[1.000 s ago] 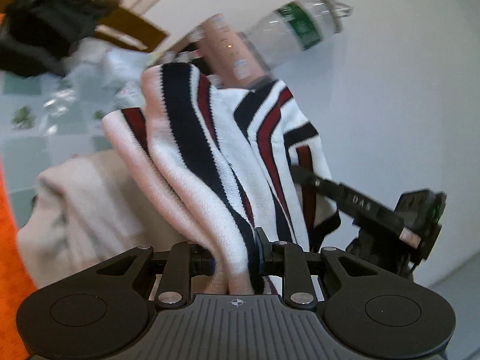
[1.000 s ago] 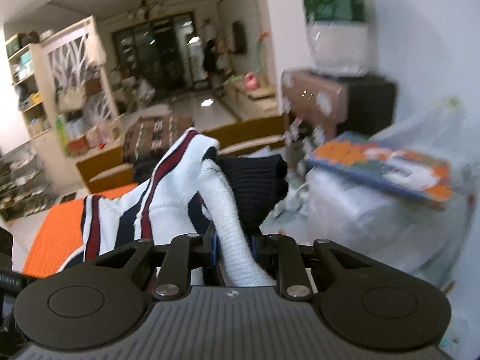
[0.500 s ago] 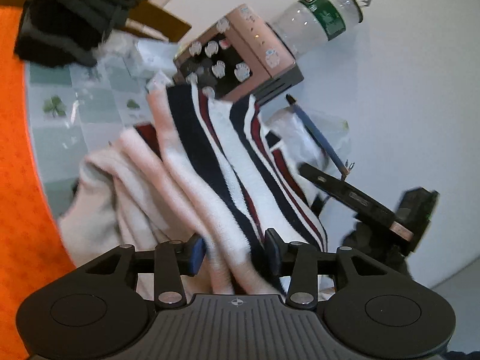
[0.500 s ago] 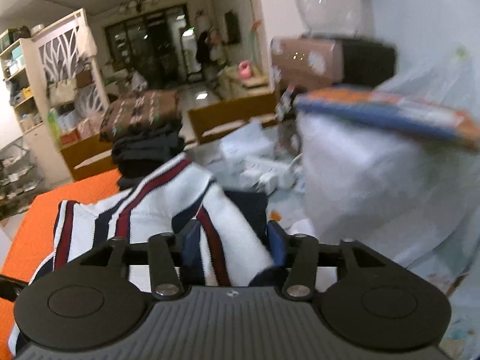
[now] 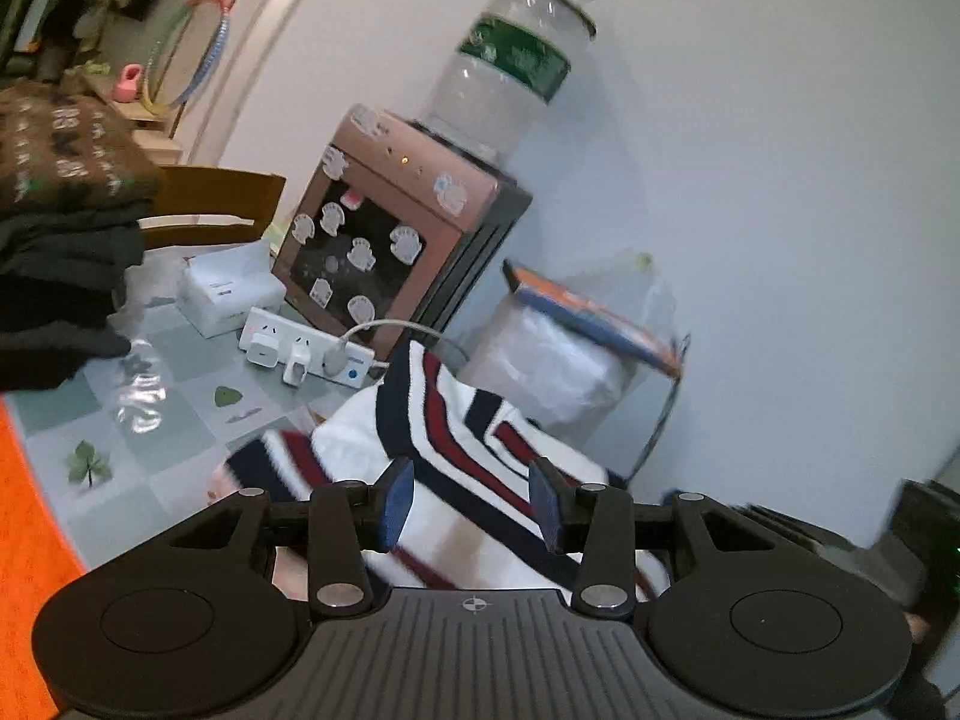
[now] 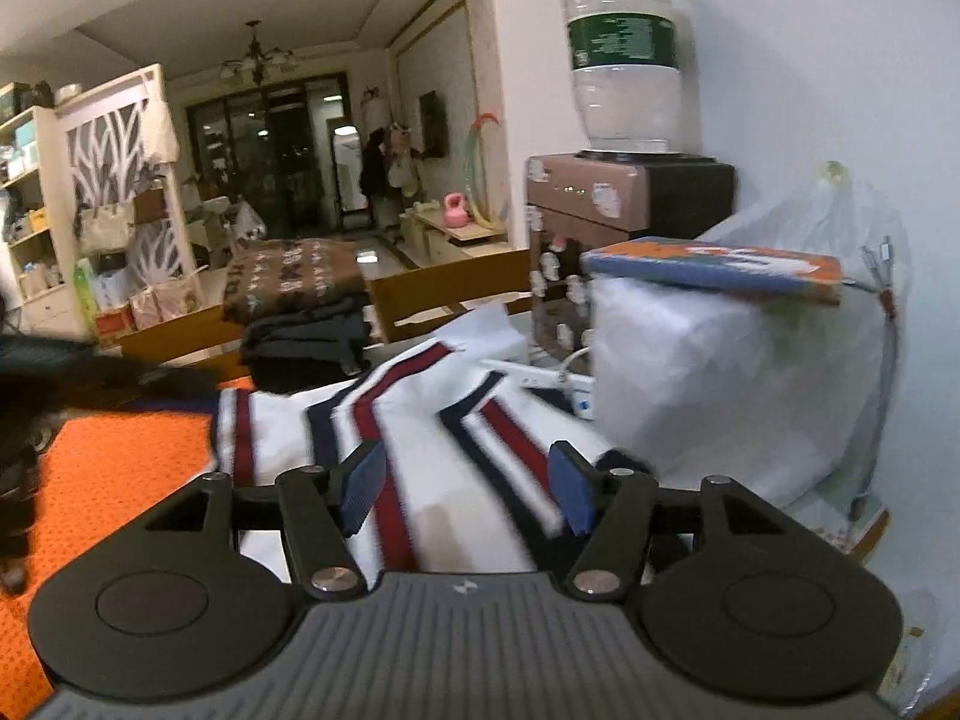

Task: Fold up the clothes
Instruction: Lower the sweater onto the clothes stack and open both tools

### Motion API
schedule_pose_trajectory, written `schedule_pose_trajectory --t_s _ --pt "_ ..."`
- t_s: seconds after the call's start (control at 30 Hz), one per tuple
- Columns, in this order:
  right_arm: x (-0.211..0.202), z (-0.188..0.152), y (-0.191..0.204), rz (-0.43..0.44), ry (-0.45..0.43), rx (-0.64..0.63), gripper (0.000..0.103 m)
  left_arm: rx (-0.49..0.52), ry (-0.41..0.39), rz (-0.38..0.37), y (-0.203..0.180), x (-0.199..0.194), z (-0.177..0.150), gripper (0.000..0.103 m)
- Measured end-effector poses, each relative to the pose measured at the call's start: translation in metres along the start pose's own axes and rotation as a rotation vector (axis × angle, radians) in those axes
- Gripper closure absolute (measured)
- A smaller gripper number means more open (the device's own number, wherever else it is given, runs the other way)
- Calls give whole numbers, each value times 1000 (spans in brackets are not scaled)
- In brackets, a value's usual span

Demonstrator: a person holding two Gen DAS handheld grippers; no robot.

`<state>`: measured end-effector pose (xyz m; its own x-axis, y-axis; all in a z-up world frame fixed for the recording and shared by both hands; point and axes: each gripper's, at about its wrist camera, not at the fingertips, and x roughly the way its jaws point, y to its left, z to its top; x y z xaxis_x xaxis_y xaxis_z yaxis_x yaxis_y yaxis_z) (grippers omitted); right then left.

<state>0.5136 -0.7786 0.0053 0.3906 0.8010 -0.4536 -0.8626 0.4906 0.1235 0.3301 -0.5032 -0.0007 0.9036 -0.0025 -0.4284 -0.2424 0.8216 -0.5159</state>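
1. Now both tools have let go: the left gripper [image 5: 471, 501] shows its blue pads spread wide with nothing between them, where a second ago they were pinched on a fold of cloth.
2. Likewise, the right gripper [image 6: 465, 495] stands with its jaws apart and empty; earlier it clamped the white knit.
3. Released, the striped sweater [image 5: 480, 450] lies heaped just beyond the left fingers, no longer lifted in front of the lens as before. In the right wrist view the same sweater [image 6: 420, 438] spreads partly over the orange mat [image 6: 120, 456] on the near left.
4. With the cloth dropped, the far side has come into view: a white power strip [image 5: 306, 351] and the brown water dispenser [image 5: 396, 234] with its bottle [image 5: 510, 72] on top.
5. To the far left sits a stack of folded clothes [image 6: 300, 306]; a plastic-wrapped bundle [image 6: 720, 378] stands at the right, near the sweater.
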Motion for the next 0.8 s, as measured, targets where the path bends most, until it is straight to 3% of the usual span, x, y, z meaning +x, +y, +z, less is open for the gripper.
schedule_pose_trajectory --t_s 0.33,0.57,0.63,0.8 --pt "16 -40 19 -45 30 -36 36 57 120 56 27 61 -1 63" --pt "27 -60 15 -75 12 11 35 27 100 45 38 63 -9 64" --pt "26 -56 16 -76 11 13 35 21 71 27 39 55 -8 58" --pt "15 -48 22 -86 5 29 25 39 0 22 29 26 -4 23"
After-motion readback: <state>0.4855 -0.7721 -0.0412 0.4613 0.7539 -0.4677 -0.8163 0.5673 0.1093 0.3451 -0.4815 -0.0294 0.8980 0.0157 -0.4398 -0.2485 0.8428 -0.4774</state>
